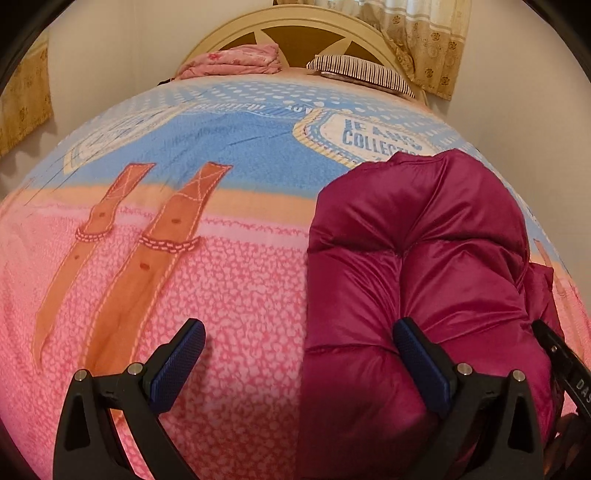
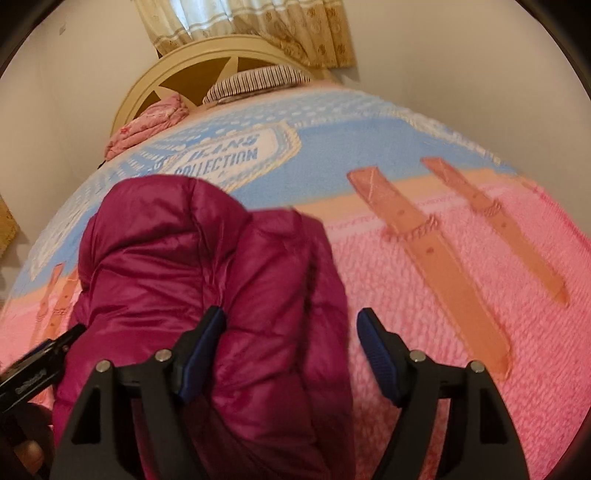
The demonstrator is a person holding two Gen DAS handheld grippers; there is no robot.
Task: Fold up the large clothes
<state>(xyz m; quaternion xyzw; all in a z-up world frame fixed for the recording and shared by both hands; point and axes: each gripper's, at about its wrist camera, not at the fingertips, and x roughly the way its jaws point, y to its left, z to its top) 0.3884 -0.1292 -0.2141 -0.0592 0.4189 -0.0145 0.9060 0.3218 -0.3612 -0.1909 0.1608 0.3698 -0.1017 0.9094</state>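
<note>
A magenta quilted puffer jacket [image 1: 417,258] lies bunched and folded on the bed's pink and blue blanket [image 1: 221,280]. My left gripper [image 1: 299,350] is open just above the jacket's left edge. Its right finger [image 1: 421,358] is over the jacket and its left finger [image 1: 181,358] is over bare blanket. In the right wrist view the jacket [image 2: 207,266] fills the lower left. My right gripper [image 2: 291,343] is open, with the jacket's right fold bulging between its jaws. Its left pad [image 2: 203,347] sits against the fabric, and its right pad [image 2: 376,350] stands apart over the blanket. Each view shows the other gripper at its edge.
At the head of the bed stands a cream headboard [image 1: 295,26] with a folded pink cloth [image 1: 236,59] and a striped pillow [image 1: 362,72] in front of it. Patterned curtains [image 1: 424,40] hang behind. The blanket [image 2: 461,295] spreads wide on both sides of the jacket.
</note>
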